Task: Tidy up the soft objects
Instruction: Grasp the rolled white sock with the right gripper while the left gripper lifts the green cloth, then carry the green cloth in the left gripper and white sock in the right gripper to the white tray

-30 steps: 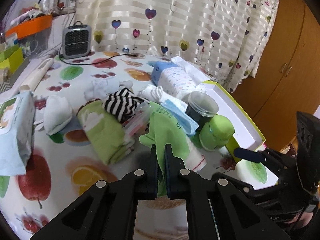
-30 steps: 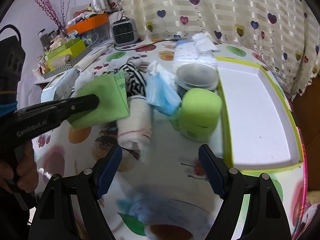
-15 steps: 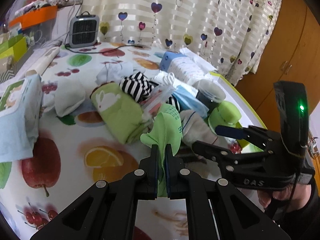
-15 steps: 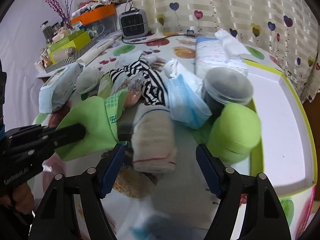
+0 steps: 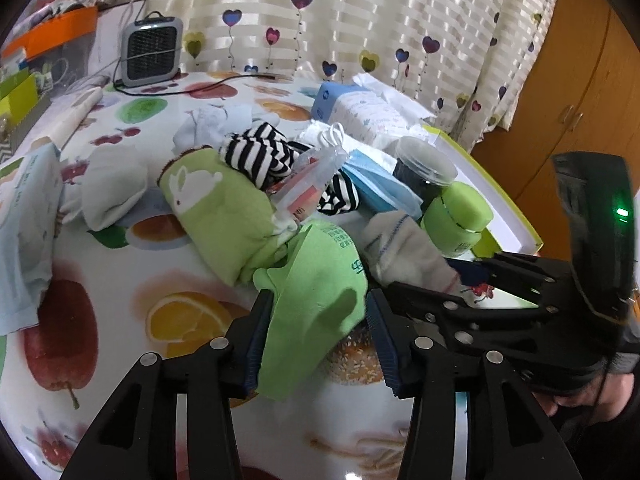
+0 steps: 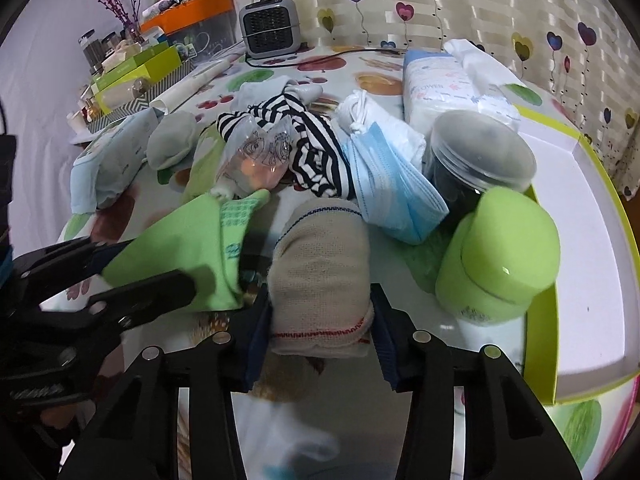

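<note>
A pile of soft things lies on the fruit-print table: a green cloth (image 5: 320, 304), a rolled beige sock (image 6: 320, 276), a green rabbit towel (image 5: 216, 208), a striped garment (image 5: 260, 152) and blue masks (image 6: 396, 192). My left gripper (image 5: 320, 328) is open, its jaws on either side of the green cloth, which rests loose between them. My right gripper (image 6: 318, 320) has its jaws around the beige sock, touching both sides. The right gripper also shows in the left wrist view (image 5: 460, 280), and the left gripper shows in the right wrist view (image 6: 120, 276).
A white tray with a green rim (image 6: 592, 208) lies on the right. A green jar (image 6: 500, 256) and a dark lidded jar (image 6: 480, 160) stand by its edge. A tissue pack (image 6: 444, 84), a small heater (image 5: 152, 56) and boxes (image 6: 136, 76) stand farther back.
My left gripper has opened and let the green cloth go slack on the table. My right gripper has moved in toward the pile and narrowed around the beige sock.
</note>
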Demonstrator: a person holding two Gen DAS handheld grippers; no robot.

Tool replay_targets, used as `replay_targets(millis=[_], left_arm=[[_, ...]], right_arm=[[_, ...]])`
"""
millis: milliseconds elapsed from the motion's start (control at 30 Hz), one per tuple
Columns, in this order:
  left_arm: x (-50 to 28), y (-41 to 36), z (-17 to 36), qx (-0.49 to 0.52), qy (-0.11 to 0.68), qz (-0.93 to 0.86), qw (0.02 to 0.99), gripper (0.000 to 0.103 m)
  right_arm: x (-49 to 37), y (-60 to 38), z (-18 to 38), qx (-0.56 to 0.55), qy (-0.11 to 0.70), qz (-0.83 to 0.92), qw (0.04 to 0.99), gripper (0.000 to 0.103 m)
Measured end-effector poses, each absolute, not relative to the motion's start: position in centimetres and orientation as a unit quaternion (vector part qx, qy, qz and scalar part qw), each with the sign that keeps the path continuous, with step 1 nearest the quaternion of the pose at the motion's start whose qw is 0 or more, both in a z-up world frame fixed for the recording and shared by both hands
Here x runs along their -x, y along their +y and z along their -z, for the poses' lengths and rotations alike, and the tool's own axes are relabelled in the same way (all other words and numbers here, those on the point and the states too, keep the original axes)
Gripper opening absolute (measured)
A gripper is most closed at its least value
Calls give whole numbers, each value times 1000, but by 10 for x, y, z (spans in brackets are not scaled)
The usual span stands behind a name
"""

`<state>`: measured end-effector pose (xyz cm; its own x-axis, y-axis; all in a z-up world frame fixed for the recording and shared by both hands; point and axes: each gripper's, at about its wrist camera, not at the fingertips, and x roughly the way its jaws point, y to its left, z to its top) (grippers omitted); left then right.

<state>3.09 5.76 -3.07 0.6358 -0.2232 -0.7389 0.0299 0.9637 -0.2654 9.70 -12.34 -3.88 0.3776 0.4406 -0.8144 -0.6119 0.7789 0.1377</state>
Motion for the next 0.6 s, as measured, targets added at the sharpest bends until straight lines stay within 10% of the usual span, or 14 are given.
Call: replay_targets(millis=[267,400,600], left_arm=[[-42,42,45,97,439,64,891,46],[-44,41,48,104,446,60,887,7],[-34,39,40,115,431,66,893,6]], right_arm=[[-91,-138,38,84,461,-313,826,47],[-88,-142,38,81,461,-312,827,47],[-83,-148,33,77,454,-311,831,47]])
